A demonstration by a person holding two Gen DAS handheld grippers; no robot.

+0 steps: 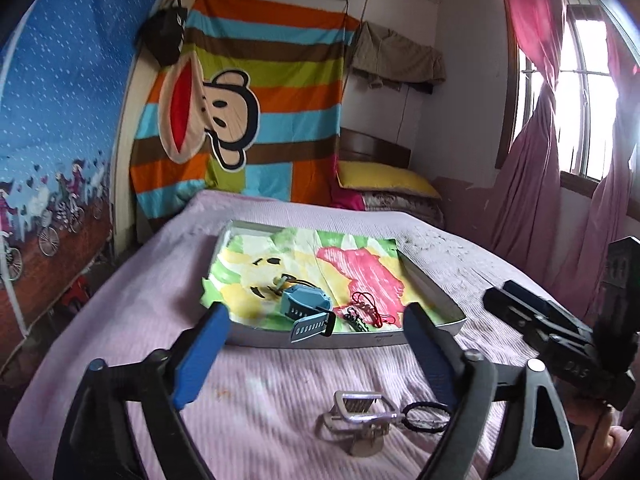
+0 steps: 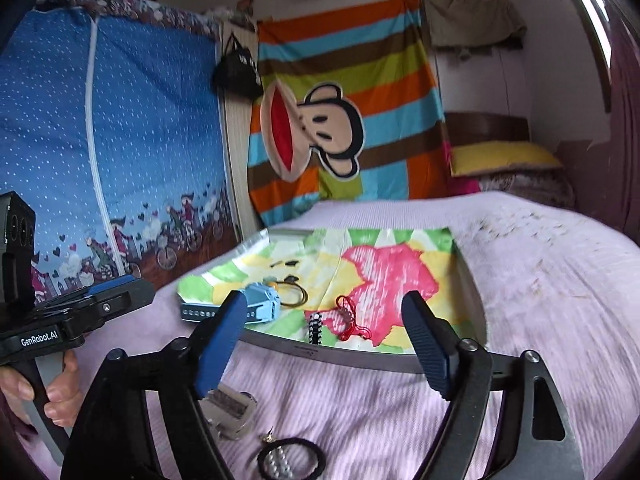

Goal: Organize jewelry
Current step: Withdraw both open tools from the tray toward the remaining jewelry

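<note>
Pink ribbed bedspread [image 1: 256, 412] holds the silver metal watch [image 1: 356, 420] just before the shallow grey tray [image 1: 320, 338]; straddle it with your wide-apart left gripper [image 1: 316, 356], right gripper [image 2: 324, 344] parted too.

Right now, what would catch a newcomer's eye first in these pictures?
Probably the striped monkey blanket hanging on the far wall. Next, the tray on the pink bedspread, lined with a bright painted sheet and holding a blue watch and a red cord. Nearer, a silver watch lies outside it.

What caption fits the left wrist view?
Open left gripper above silver watch and black hair tie, facing the tray.
</note>
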